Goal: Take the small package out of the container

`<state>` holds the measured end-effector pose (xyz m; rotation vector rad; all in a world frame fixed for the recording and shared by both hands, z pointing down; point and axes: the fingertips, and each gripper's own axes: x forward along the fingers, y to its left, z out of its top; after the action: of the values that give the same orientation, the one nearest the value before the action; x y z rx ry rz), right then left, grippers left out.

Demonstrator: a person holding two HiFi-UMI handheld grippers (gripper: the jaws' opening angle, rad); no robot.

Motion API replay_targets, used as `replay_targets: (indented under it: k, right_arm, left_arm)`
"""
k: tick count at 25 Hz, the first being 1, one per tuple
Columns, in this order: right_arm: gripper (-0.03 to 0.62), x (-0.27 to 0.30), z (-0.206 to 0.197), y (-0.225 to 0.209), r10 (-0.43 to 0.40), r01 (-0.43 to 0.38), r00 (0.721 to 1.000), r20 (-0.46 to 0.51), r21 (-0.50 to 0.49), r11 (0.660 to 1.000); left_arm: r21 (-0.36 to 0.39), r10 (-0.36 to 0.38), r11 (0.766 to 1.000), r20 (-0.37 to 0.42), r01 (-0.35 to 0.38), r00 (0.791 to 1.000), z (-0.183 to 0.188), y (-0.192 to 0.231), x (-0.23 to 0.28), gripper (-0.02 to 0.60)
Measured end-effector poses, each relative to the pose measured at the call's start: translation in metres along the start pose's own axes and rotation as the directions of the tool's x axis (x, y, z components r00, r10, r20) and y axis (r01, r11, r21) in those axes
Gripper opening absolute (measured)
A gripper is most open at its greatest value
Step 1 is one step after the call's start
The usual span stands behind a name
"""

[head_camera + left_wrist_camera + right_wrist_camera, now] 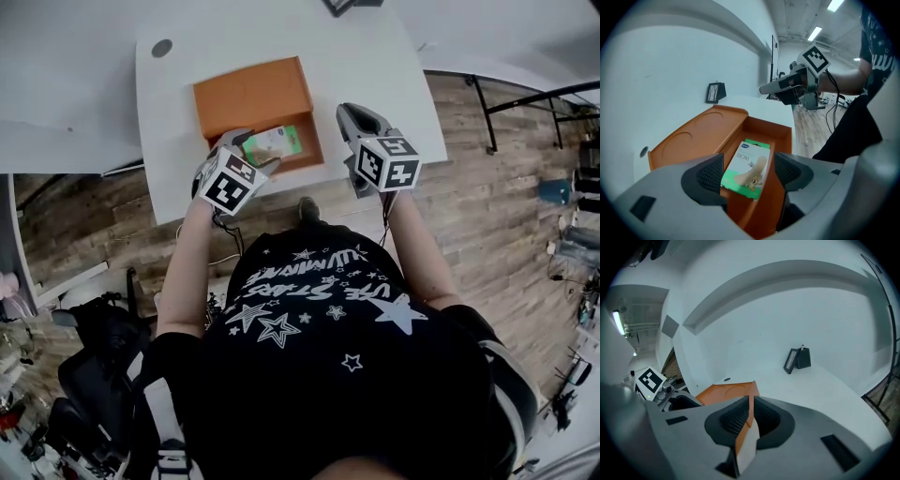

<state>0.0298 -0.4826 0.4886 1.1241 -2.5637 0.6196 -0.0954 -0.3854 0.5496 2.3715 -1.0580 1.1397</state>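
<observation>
An orange container [246, 94] lies on the white table [375, 56] with its lid folded back flat. In its near compartment lies the small green package [274, 142], printed with a bandage picture [749, 166]. My left gripper [251, 150] hangs over that compartment, tilted down and open. The package shows between its two pads [708, 174], which do not press on it. My right gripper [345, 118] is at the container's right side. In the right gripper view its jaws [749, 416] are shut on the thin orange side wall [746, 427].
A small black stand [798, 359] sits at the back of the table. A round cable hole [161, 47] is at the far left corner. The table's near edge runs just in front of the container, with wooden floor [487, 216] beyond.
</observation>
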Motion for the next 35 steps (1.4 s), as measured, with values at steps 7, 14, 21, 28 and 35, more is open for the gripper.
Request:
replay_targets:
  k: [7,14,21,28,35]
  right_arm:
    - [0.06,0.012,-0.001,-0.015,0.039,-0.039,0.999,-0.026,0.004,0.999]
    - [0.06,0.021,-0.002,-0.017,0.071,-0.071,0.997,-0.042,-0.001,0.997]
    - [0.06,0.031,-0.005,-0.018,0.076,-0.076,0.996,-0.054,0.006,0.997]
    - [0.06,0.037,-0.008,-0.011,0.096,-0.096,0.993,-0.068,0.002,0.995]
    - [0.06,0.037,-0.008,-0.009,0.094,-0.095,0.993,-0.07,-0.008,0.995]
  left_arm:
    - [0.142,0.045,0.99,-0.167,-0.022,0.985,-0.01,0.0,0.026,0.351]
    - [0.17,0.028,0.985,-0.254,0.016,0.967,-0.015,0.001,0.04,0.356]
    - [0.244,0.031,0.968,-0.359,0.062,0.933,-0.026,0.002,0.049,0.354]
    - [0.272,0.011,0.957,-0.383,0.101,0.924,-0.025,0.0,0.052,0.354]
    - [0.279,0.005,0.954,-0.385,0.111,0.923,-0.025,-0.003,0.054,0.351]
